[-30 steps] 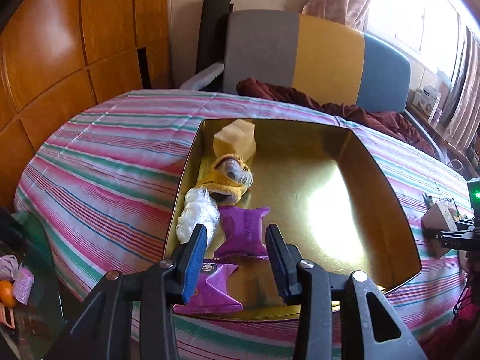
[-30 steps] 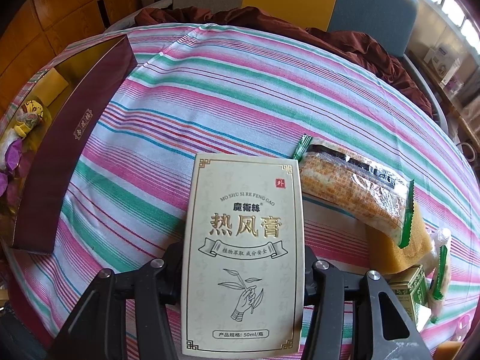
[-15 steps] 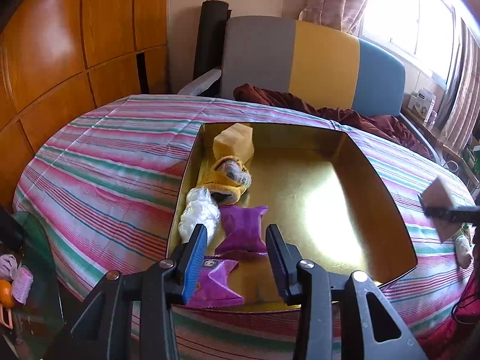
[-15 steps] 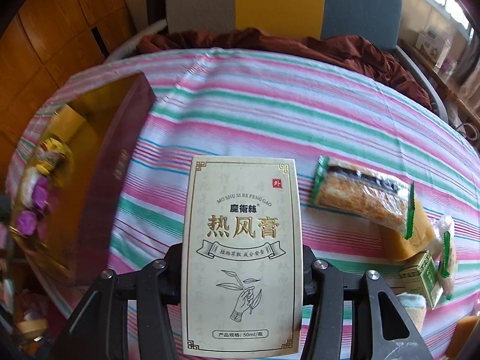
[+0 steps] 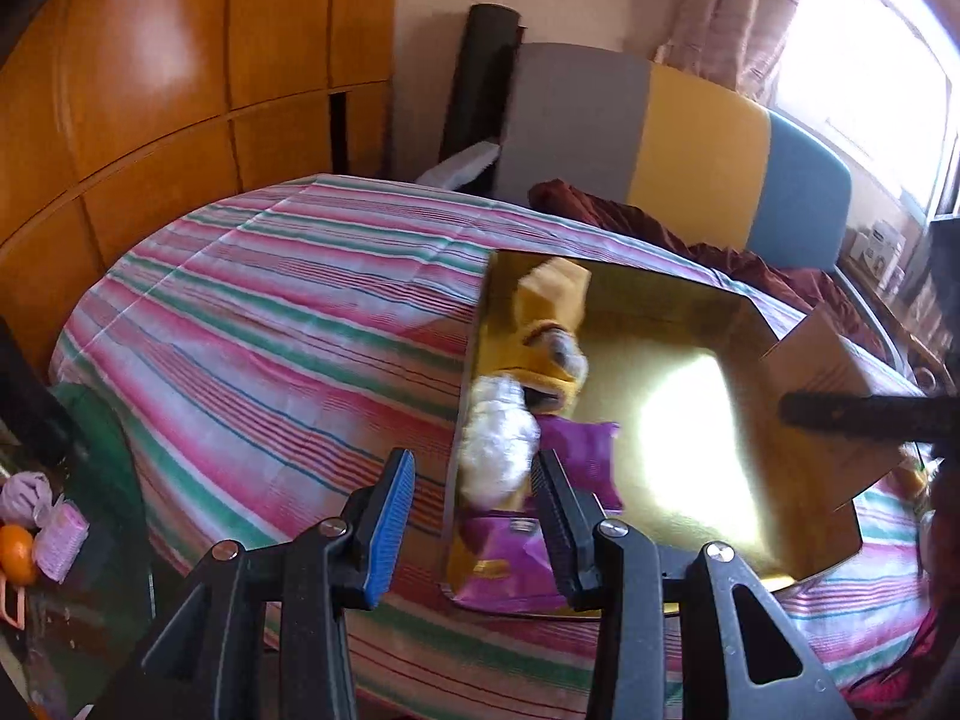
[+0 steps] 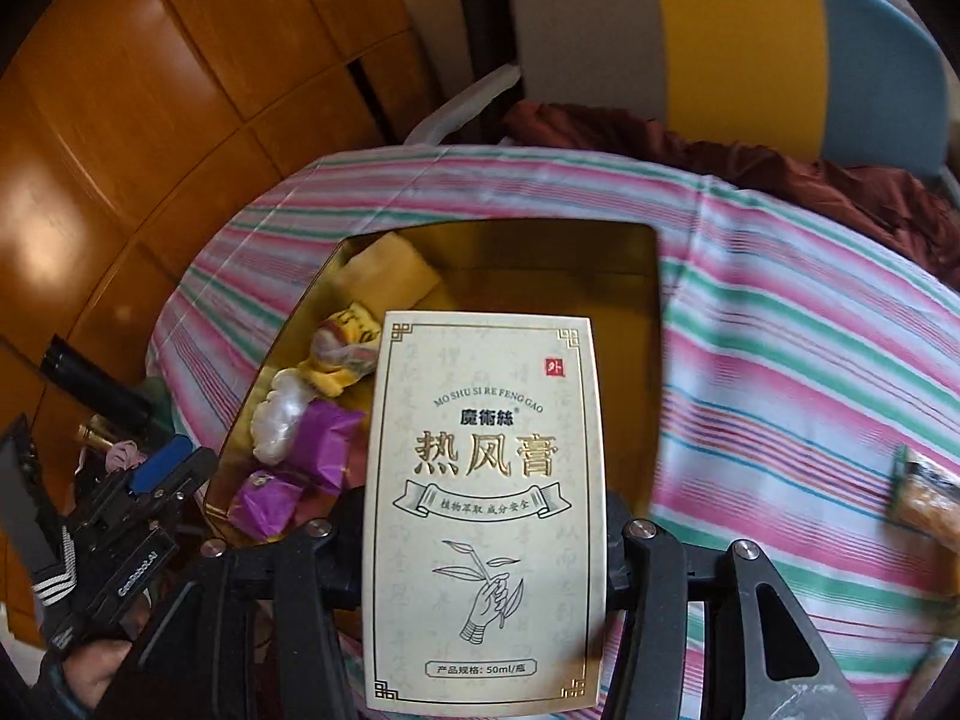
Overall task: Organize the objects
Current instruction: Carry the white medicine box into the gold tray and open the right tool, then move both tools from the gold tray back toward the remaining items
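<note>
Left wrist view is showing your left gripper point(image 5: 474, 510) hanging empty at the near left corner of the gold-lined box point(image 5: 708, 324), its jaws narrowly parted on nothing. That gripper has slid a little to the left, so the box's near left wall now sits between its fingers. Just inside that wall the packets are lying in a row: a purple wrapper point(image 5: 504, 570) nearest you, a white crinkled packet point(image 5: 498, 444) beyond it, then the yellow wrapped sweet point(image 5: 549, 360) toward the far wall. At the right edge of the box, the cream hair-wax carton point(image 5: 816, 372) is coming in over the rim, gripped by your right gripper point(image 5: 864, 417).

Right wrist view is telling the bigger change: a second ago the carton point(image 6: 486, 510) was over bare striped cloth point(image 6: 780, 360) with the box well off to the left; now you are holding it over the box's open middle, right of the packet row. To my eye the carry is nearly done and the lowering remains.

Your right gripper point(image 6: 480, 546) is clamping the carton across its narrow width, low down. The carton's long axis is running along the fingers, its printed face turned to the camera and its top end pointing at the far wall of the box.
</note>
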{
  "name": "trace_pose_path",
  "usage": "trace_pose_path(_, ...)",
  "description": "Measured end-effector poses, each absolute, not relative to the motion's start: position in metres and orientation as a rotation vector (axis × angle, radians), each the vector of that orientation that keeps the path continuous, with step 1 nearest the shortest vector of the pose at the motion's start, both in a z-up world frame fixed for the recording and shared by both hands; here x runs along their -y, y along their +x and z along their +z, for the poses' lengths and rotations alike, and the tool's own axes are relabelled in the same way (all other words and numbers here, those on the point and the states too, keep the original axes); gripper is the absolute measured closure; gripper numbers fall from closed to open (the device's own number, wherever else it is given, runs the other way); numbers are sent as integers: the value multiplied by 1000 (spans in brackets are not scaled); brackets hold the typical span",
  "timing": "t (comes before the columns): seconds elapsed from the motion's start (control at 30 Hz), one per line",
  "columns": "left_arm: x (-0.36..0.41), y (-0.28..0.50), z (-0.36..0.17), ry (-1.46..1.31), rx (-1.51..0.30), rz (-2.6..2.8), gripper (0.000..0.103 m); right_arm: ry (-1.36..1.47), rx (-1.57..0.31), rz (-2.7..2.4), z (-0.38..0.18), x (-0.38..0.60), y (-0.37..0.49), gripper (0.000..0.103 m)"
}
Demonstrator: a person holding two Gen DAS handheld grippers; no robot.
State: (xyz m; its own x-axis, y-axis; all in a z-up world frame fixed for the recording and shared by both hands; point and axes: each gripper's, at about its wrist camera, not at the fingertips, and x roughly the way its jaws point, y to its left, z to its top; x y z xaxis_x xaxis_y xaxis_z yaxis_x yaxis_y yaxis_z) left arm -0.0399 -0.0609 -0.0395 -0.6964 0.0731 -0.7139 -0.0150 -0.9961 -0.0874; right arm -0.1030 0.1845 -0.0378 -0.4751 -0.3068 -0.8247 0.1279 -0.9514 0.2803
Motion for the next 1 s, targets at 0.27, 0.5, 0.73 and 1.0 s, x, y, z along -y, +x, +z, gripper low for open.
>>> trace_pose_path(0.27,74,-42,-45,-1226,164,2855,62,1633,446,-2327,-94,-137,-130,36)
trace_pose_path(0.5,74,-43,-49,-1231,169,2845,62,1590,548,-2215,-104,-125,-120,30)
trace_pose_path(0.73,69,-38,-42,-1199,153,2845,62,1524,566,-2199,-97,-130,-106,27)
trace_pose_path(1.0,53,-32,-30,-1144,101,2820,62,1431,449,-2388,-63,-161,-83,15)
